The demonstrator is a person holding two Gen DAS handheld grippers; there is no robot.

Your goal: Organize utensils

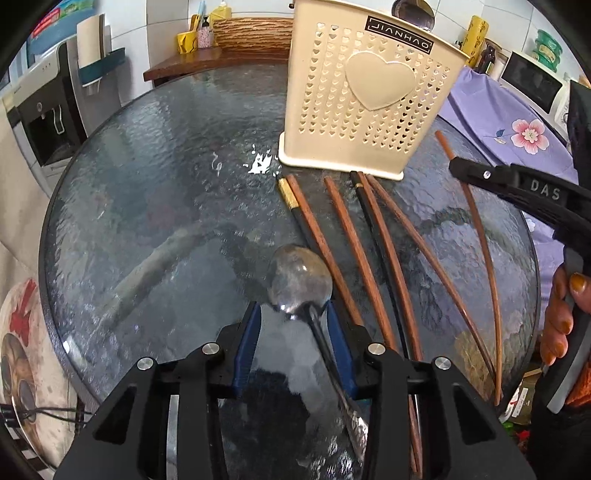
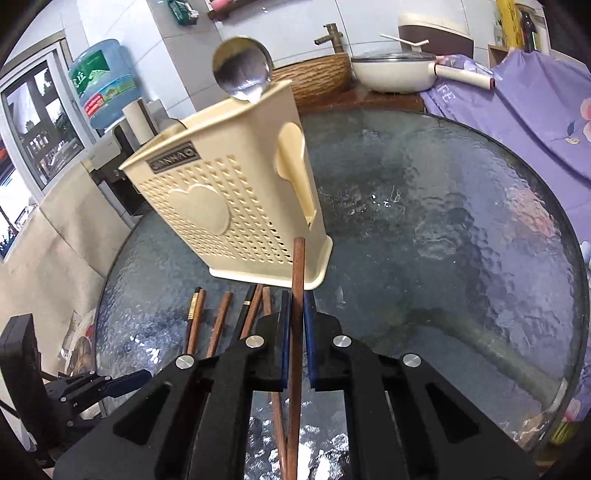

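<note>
A metal spoon (image 1: pixel 299 280) lies on the glass table, handle toward me. My left gripper (image 1: pixel 293 312) is shut on the narrow base of its bowl, a blue pad on each side. A cream perforated utensil holder (image 1: pixel 369 103) with a heart stands upright just beyond, and another spoon (image 2: pixel 242 70) stands in it. Several chopsticks (image 1: pixel 369 266) lie side by side before the holder. My right gripper (image 2: pixel 297 295) is shut on one brown chopstick (image 2: pixel 298 266), tip pointing at the holder's (image 2: pixel 229 206) base, lifted off the table. In the left wrist view that gripper (image 1: pixel 465 170) sits at the right.
The round glass table (image 1: pixel 147 184) has a dark rim. A purple flowered cloth (image 1: pixel 498 122) lies at its far right. A water dispenser (image 1: pixel 44 110) stands left, a wicker basket (image 1: pixel 251 33) and a white pan (image 2: pixel 391 70) behind. A person's hand (image 1: pixel 565 317) holds the right gripper.
</note>
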